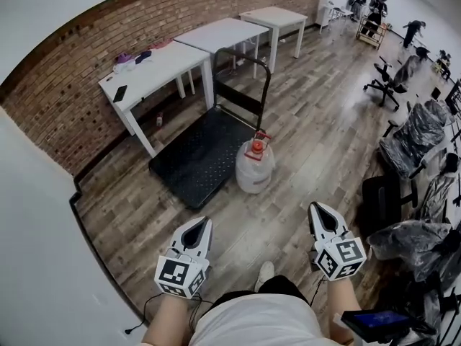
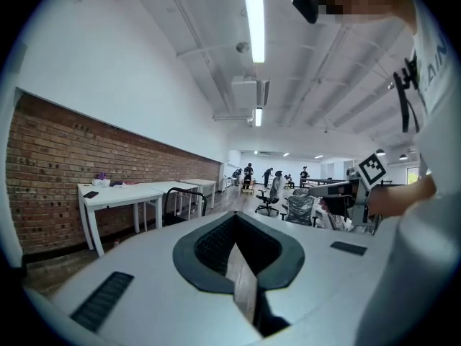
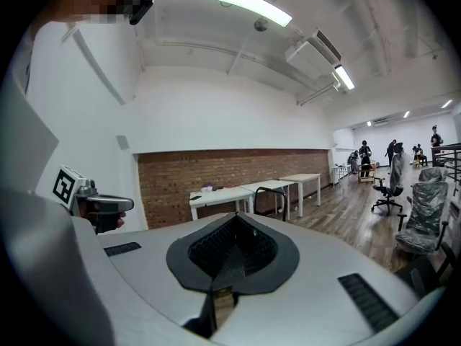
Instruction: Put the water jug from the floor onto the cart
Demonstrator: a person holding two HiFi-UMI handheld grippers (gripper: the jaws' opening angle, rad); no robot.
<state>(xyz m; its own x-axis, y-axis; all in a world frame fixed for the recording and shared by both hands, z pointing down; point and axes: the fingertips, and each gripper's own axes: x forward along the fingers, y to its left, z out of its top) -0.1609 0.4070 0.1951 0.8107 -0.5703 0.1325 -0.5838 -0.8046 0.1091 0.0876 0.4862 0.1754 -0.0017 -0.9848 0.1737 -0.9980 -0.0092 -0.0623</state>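
Note:
A clear water jug (image 1: 255,166) with a red cap and handle stands upright on the wood floor, against the right front corner of a black flat cart (image 1: 200,156) with a black push bar. My left gripper (image 1: 199,226) is near the bottom left of the head view, shut and empty, well short of the jug. My right gripper (image 1: 320,211) is at the bottom right, also shut and empty, to the jug's near right. In the left gripper view the jaws (image 2: 238,262) meet; in the right gripper view (image 3: 229,258) they meet too. Both point roughly level, so the jug is hidden there.
Three white tables (image 1: 155,71) stand along the brick wall (image 1: 108,42) behind the cart. Office chairs under plastic wrap (image 1: 414,139) crowd the right side. People stand at the far end of the room (image 1: 374,13). A cable (image 1: 148,308) lies by my feet.

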